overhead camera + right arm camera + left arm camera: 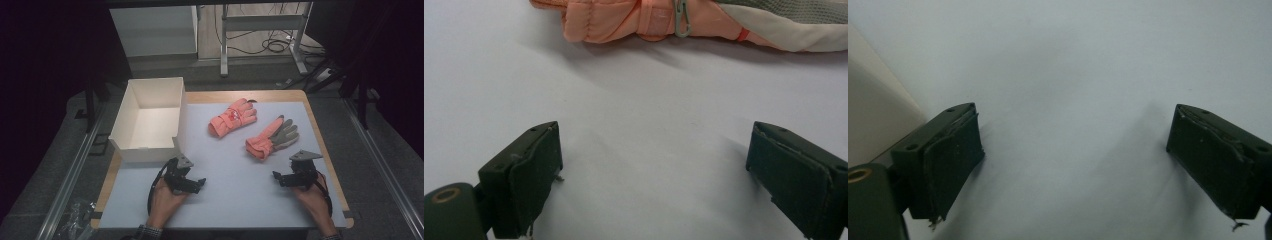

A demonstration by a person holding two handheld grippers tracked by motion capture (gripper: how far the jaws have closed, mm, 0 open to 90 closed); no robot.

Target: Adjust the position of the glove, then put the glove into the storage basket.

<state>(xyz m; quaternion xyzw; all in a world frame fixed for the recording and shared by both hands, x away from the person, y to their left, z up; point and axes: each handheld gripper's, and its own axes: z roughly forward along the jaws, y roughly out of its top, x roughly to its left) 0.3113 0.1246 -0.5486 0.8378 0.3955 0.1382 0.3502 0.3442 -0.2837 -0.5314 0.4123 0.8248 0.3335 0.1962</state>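
I see my left gripper (192, 184) low over the white mat (235, 170), near the front edge of the table (320, 131), just in front of the white box (150, 117). In the left gripper view its jaws stand wide apart and between them there is only bare mat; it holds nothing. At the left border of that view I see a pale surface that is probably the wall of the box, close to the left jaw.

My right gripper (286, 178) is on the other side, also low over the mat, with the person's hand (312, 197) behind it. In the right gripper view (654, 175) its jaws are also fully spread, with nothing between them. It holds nothing.

The nearer glove (272, 136) lies flat on the mat just beyond the right gripper, pink with a grey palm side turned up, the fingers pointing away to the far right. In the right gripper view I see its cuff (609, 20) at the top, with a small metal clip (681, 20) on the strap, near the jaws but not touching them.

The second glove (233, 118) lies farther back, near the middle of the table, pink side up, apart from the first one. It is between the box and the nearer glove. The box stands open at the far left corner, and its inside looks bare.
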